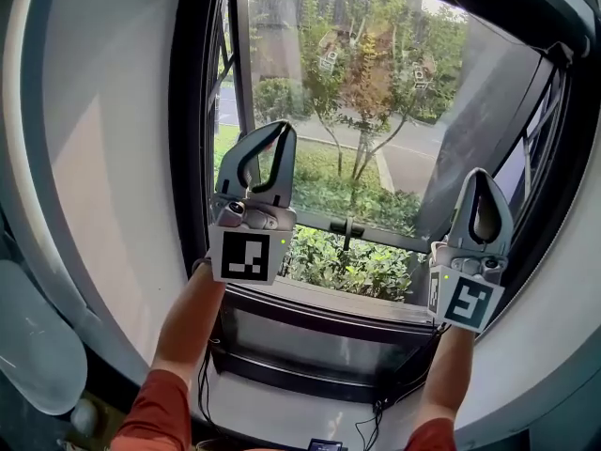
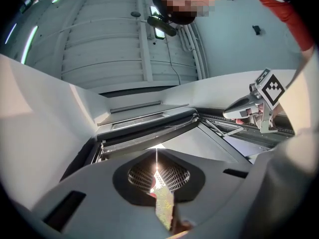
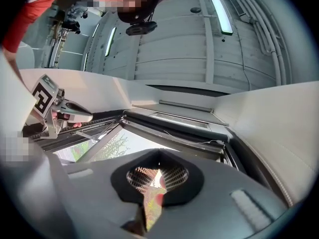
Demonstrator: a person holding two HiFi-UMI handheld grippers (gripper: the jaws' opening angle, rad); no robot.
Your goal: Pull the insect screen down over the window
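I look down at an open window [image 1: 200, 111] with trees and a road outside. No screen covers the opening. My left gripper [image 1: 273, 130] is raised in front of the window's left side, its jaws shut with nothing between them. At the right, my right gripper [image 1: 481, 176] points up the same way, also shut and empty. In the left gripper view the closed left gripper [image 2: 157, 154] aims at a dark bar [image 2: 149, 127] across the top of the window frame. The same dark bar [image 3: 174, 129] lies beyond the right gripper [image 3: 159, 156] in its own view. Neither gripper touches it.
An opened casement sash [image 1: 484, 111] swings outward at the right. A black handle [image 1: 347, 226] sits on the lower frame rail. Cables [image 1: 376, 410] hang below the sill. Pale reveal walls [image 1: 113, 158] close in both sides. Each gripper view shows the other gripper [image 2: 251, 102] [image 3: 67, 111].
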